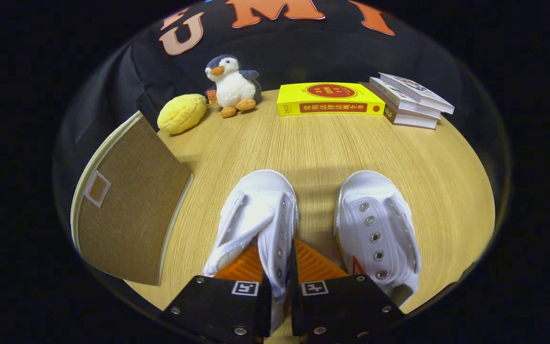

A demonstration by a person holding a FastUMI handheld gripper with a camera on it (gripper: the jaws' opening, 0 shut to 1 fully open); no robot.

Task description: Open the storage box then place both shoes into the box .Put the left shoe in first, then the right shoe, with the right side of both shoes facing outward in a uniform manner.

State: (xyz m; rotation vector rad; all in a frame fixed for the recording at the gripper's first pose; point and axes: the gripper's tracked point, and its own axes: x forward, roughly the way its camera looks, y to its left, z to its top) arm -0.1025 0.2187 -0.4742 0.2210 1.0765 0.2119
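On the bench (313,143), just ahead of the gripper (277,267), stand two white canvas shoes, toes pointing away toward the books. The gripper is clenched on the left shoe (256,215): its two fingers pinch the eyelet-side wall of the upper between them, one finger inside the opening and one outside. The right shoe (375,224) stands free beside it, a strip of bare bench between the two. The box (127,205) lies beside the left shoe, on its far side from the right shoe, showing a flat brown woven-fabric panel with pale piping and a small stitched label window; whether this panel is the lid, and whether the box is open, cannot be told from this angle. Judged from the grasp, the step in hand is lifting the left shoe for placement. The next move calls for a lift clear of the bench and a carry toward the box, with the shoe turned so its right side faces outward. The canvas is soft and may fold under the pinch; metal eyelets run along the flaps. Beyond the shoes sit a yellow book (330,98), a stack of books (411,100), a plush penguin (232,86) and a knobbly yellow plush (182,113). The bench has a light wood grain.
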